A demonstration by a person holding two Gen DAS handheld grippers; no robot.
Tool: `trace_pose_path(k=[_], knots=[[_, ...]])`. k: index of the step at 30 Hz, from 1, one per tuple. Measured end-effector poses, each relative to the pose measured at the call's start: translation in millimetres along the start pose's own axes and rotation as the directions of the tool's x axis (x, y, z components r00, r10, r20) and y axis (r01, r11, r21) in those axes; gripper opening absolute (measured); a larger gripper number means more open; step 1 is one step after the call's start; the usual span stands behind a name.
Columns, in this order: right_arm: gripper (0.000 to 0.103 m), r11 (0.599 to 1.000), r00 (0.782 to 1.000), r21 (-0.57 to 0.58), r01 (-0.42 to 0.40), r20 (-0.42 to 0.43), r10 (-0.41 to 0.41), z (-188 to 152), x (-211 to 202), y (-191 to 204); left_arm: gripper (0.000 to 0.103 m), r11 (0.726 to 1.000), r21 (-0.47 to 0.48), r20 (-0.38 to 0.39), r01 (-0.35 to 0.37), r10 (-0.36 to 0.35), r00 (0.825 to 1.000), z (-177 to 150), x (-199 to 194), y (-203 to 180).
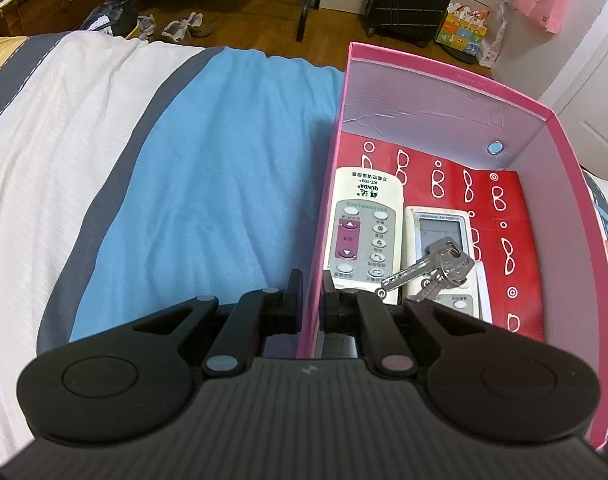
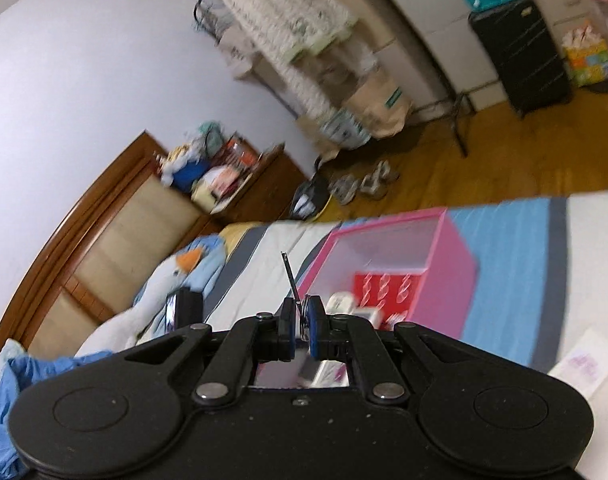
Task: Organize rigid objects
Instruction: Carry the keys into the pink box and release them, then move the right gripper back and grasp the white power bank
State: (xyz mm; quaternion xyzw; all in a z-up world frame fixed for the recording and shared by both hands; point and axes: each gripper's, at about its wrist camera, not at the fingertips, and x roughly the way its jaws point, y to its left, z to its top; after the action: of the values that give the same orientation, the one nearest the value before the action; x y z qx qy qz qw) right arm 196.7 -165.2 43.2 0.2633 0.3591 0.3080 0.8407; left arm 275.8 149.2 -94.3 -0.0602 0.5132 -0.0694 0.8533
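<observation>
Left gripper (image 1: 312, 300) pinched the pink box (image 1: 444, 76) wall at its 9 o'clock; right gripper (image 2: 299, 320), clamped on a thin metal piece (image 2: 289, 276), should approach squarely, release low.

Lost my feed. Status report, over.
Left gripper shut on pink box wall. Right gripper shut on thin metal piece, above bed. Nothing blocking.

Left wrist view: close, steeply down into pink box (image 1: 444, 76). Right: farther, shallower; shares box (image 2: 456, 264).
</observation>
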Motion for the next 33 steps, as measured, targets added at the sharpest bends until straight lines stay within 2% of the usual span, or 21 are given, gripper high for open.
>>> trace_pose_path(k=[7,11,15,17,19,22,23,27,28,30,33], knots=[[0.009,0.995,0.990,-0.035,0.089,-0.104,-0.092,-24,52,4,0.007,1.000,0.006,0.003,0.015,-0.015,1.000,-1,-1,0],[0.009,0.975,0.974,-0.128,0.180,-0.117,-0.195,-34,68,8,0.007,1.000,0.007,0.009,0.022,-0.022,1.000,-1,-3,1],[0.009,0.936,0.949,-0.224,0.272,-0.098,-0.300,-40,78,10,0.007,1.000,0.012,0.002,0.011,-0.011,1.000,-2,-2,-1],[0.009,0.923,0.941,-0.245,0.298,-0.090,-0.328,-41,83,10,0.007,1.000,0.018,0.004,0.008,-0.008,1.000,-2,-2,-3],[0.012,0.918,0.943,-0.270,0.291,-0.082,-0.323,-43,87,12,0.007,1.000,0.017,0.004,0.009,-0.009,1.000,-2,-3,-2],[0.016,0.931,0.956,-0.258,0.258,-0.073,-0.285,-41,86,12,0.007,1.000,0.019,0.005,0.010,-0.011,1.000,-3,-3,-3],[0.021,0.940,0.963,-0.241,0.240,-0.064,-0.262,-38,82,12,0.007,1.000,0.022,0.006,0.012,-0.013,1.000,-3,-4,-3],[0.022,0.971,0.980,-0.150,0.184,-0.051,-0.194,-28,68,7,0.007,1.000,0.024,0.005,0.010,-0.010,1.000,-3,-3,-4],[0.022,0.975,0.980,-0.129,0.184,-0.050,-0.191,-26,62,5,0.007,1.000,0.026,0.005,0.011,-0.011,1.000,-3,-3,-4],[0.030,0.973,0.975,-0.097,0.210,-0.046,-0.215,-22,47,1,0.007,1.000,0.026,0.004,0.013,-0.014,1.000,-3,-4,-3],[0.036,0.957,0.955,-0.037,0.287,-0.063,-0.289,-19,21,-10,0.007,1.000,0.024,0.002,0.020,-0.020,1.000,-2,-4,-2]])
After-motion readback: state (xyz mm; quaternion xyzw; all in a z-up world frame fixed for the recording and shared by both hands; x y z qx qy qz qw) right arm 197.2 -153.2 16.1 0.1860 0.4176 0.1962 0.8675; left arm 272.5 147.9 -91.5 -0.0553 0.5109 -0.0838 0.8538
